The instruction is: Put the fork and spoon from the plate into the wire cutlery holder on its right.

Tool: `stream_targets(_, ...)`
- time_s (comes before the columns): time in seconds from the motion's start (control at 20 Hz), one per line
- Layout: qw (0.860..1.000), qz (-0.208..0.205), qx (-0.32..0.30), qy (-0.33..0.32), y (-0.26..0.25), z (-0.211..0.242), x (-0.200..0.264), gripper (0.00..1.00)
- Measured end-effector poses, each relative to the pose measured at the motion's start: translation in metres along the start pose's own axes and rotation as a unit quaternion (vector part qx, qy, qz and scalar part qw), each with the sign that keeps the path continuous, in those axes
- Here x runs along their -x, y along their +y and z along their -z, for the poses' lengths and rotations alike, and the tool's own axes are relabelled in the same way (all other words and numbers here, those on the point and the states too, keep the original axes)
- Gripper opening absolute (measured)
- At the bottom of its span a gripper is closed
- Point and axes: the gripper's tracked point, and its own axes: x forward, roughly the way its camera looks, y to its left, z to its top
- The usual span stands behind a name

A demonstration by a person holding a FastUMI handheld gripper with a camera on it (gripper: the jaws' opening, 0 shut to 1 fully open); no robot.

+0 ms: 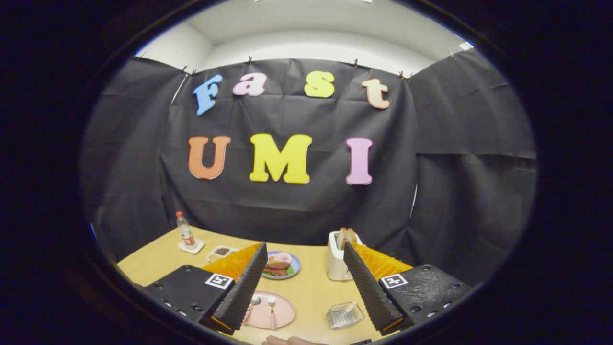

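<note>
A pink plate (280,314) lies on the wooden table between my fingers, nearer the left one. On it rest a spoon (253,302) and a fork (271,306), side by side, with their heads pointing away from me. To the plate's right sits the wire cutlery holder (345,315), lying low on the table close to my right finger. My gripper (306,292) hangs well above the table, open wide, with nothing between its fingers.
Beyond the pink plate stands a blue plate of food (282,265). A white toaster (339,261) with bread is at the back right. A bottle on a coaster (186,235) and a small dish (221,251) sit at the back left. A person's hand (287,340) shows at the table's near edge.
</note>
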Motion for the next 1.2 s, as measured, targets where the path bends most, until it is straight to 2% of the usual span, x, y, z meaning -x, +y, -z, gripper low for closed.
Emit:
stream_targets(0.25, 0.990, -0.072, 0.013, 0.120, 0.045, 0.120, -0.055, 0.96)
stream_targets(0.45, 0.977, -0.087, 0.007, 0.197, 0.063, 0.194, -0.083, 0.96)
stream_targets(0.7, 0.955, -0.075, 0.009, 0.285, 0.073, 0.269, -0.109, 0.95)
stream_targets(0.85, 0.943, -0.073, 0.005, 0.326, 0.075, 0.300, -0.120, 0.82)
stream_targets(0.9, 0.938, -0.075, 0.005, 0.339, 0.078, 0.307, -0.121, 0.81)
stream_targets(1.2, 0.923, -0.082, 0.010, 0.375, 0.090, 0.331, -0.114, 0.39)
